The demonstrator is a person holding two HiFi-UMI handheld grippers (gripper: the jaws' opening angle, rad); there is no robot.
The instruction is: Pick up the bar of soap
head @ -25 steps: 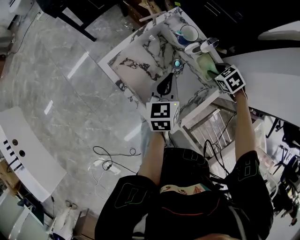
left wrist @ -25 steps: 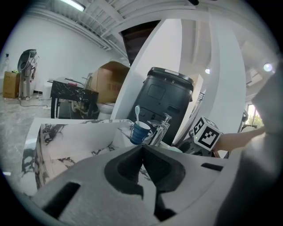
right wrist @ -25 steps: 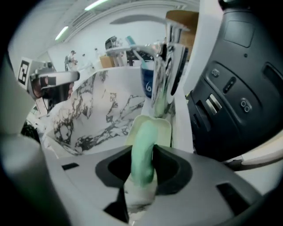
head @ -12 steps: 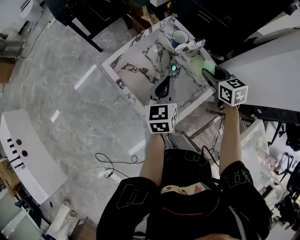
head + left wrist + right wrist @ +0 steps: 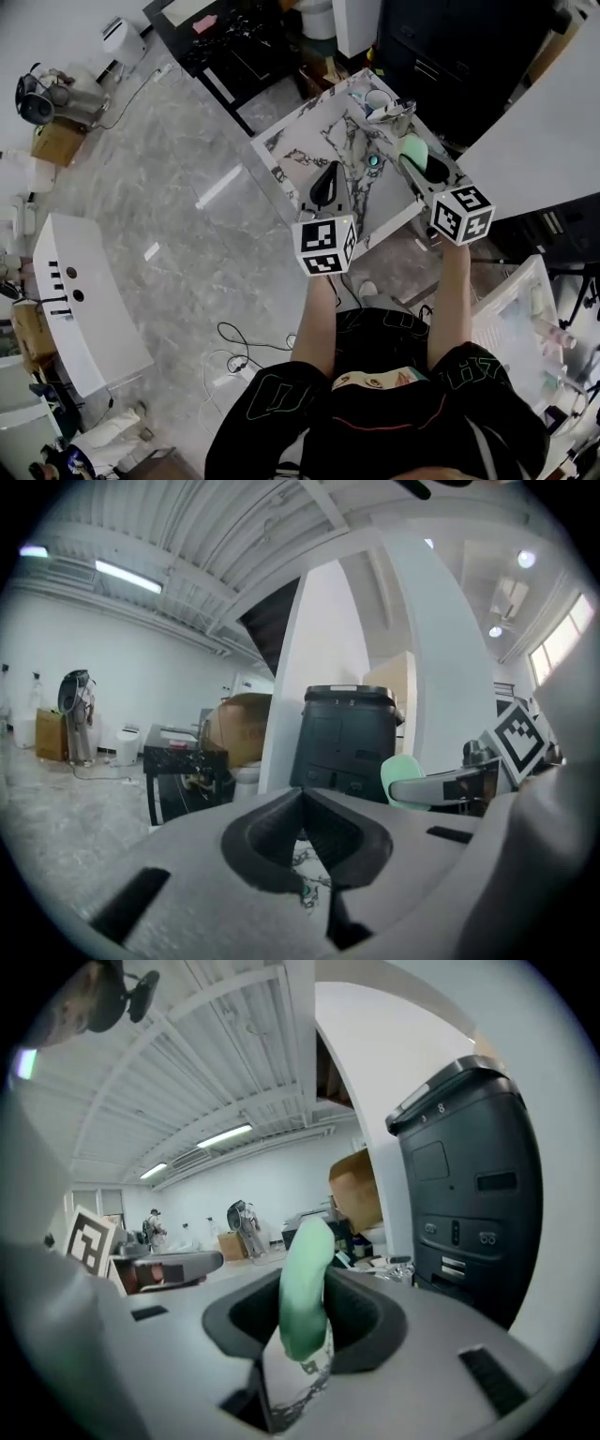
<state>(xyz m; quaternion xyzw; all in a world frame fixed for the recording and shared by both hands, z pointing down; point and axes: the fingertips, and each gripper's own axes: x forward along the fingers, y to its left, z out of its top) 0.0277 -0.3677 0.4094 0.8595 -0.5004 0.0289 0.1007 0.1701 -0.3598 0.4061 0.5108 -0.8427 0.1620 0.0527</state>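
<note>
In the right gripper view the green bar of soap point(image 5: 304, 1265) was seen clamped upright between the jaws of the right gripper point(image 5: 302, 1314); only in the head view was it shown over the marble bench point(image 5: 314, 141). The left gripper point(image 5: 302, 841) was seen closed, with nothing in it

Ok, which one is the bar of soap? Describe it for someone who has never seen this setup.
Find the white table with dark marble veining; over its right side is the right hand-held gripper. The bar of soap is clamped on edge between its jaws, the only smooth, rounded, mint-green thing there, unlike the cup at the far corner.
</note>
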